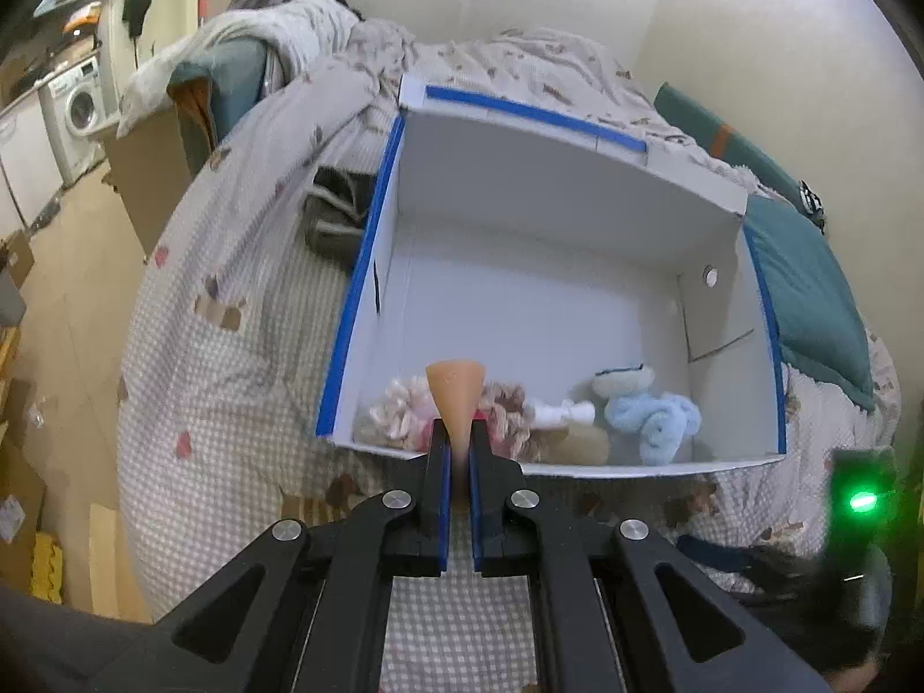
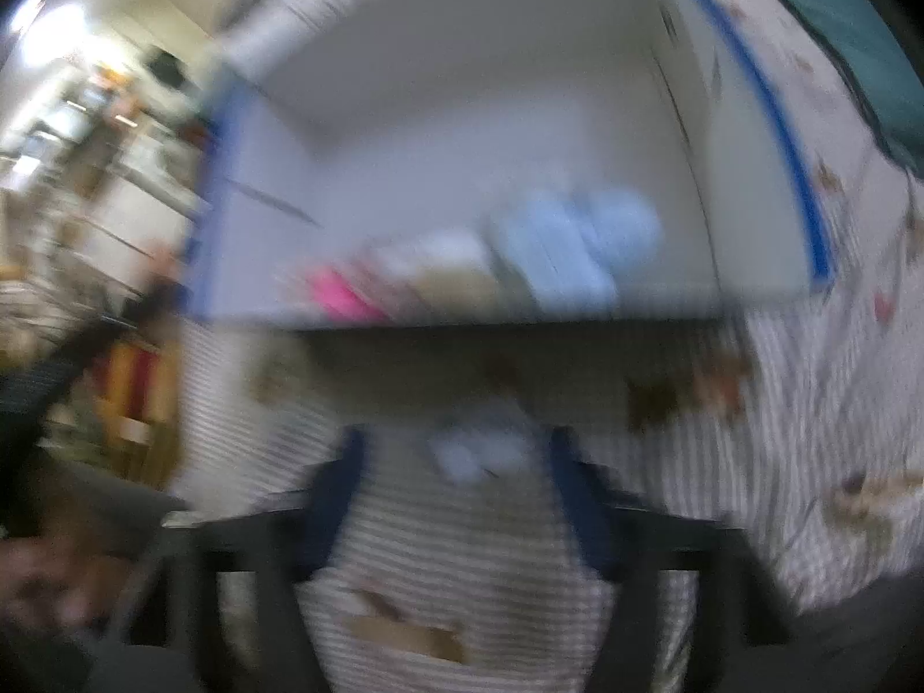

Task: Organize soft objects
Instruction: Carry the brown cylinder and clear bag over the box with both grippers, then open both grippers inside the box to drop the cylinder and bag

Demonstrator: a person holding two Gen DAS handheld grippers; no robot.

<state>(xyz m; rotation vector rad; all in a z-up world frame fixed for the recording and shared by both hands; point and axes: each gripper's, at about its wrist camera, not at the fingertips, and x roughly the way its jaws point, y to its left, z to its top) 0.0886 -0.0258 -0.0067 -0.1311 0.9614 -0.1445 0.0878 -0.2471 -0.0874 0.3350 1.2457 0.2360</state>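
Observation:
A white box with blue-taped rim [image 1: 358,289] lies on the checked bedcover [image 1: 231,381]. Along its near wall sit a pink-white fluffy piece [image 1: 398,410], a small white piece [image 1: 563,413] and a light blue plush [image 1: 652,416]. My left gripper [image 1: 457,433] is shut on a peach cone-shaped soft piece [image 1: 455,387], held above the box's near edge. The right wrist view is badly blurred. There my right gripper [image 2: 459,450] stands open in front of the box [image 2: 462,86], with a pale blue-white thing [image 2: 479,453] loose between its fingers. The blue plush [image 2: 577,248] and something pink [image 2: 335,289] show inside the box.
A teal pillow [image 1: 808,300] lies to the right of the box and a dark bag [image 1: 335,213] against its left wall. Rumpled bedding is piled behind. A washing machine [image 1: 81,104] stands far left across the floor. A green light [image 1: 863,499] glows at the right.

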